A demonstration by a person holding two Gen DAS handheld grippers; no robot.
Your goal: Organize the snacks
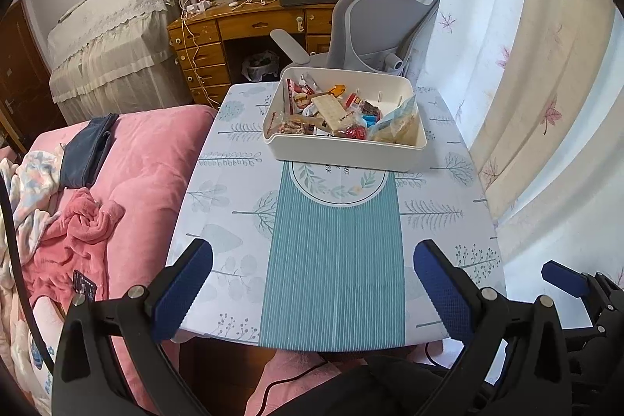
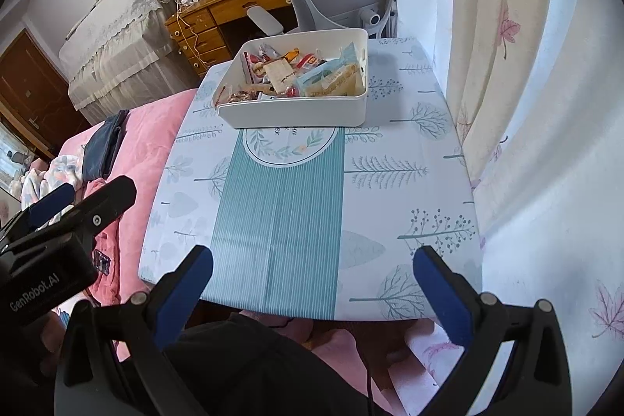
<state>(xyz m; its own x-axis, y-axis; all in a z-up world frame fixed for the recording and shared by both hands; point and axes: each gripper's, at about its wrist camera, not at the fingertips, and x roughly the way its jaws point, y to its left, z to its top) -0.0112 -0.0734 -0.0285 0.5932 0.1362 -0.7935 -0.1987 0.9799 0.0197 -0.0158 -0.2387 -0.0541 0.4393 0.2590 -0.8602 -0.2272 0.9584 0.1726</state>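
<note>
Left wrist view: a white bin [image 1: 345, 147] full of mixed snacks [image 1: 335, 110] stands at the far end of the worktop [image 1: 234, 221], partly over the round emblem of the teal runner [image 1: 331, 260]; the near worktop is bare. The left claw [image 1: 312, 275] hangs over the near edge with its blue pads spread wide and nothing between them; the right claw [image 2: 312, 275] is likewise spread and empty, just beside it and well apart from the bin. The bin's long axis runs across the worktop, left to right, its open mouth upward and one long wall facing the claws; in the right wrist view it sits slightly skewed. A cracker pack [image 1: 329, 110] lies diagonally on top of the heap. Likely hazards: the packets overlap loosely, so a grasp may snag a neighbour or crush a cracker; a push on the near wall may slide the bin toward the far edge.
</note>
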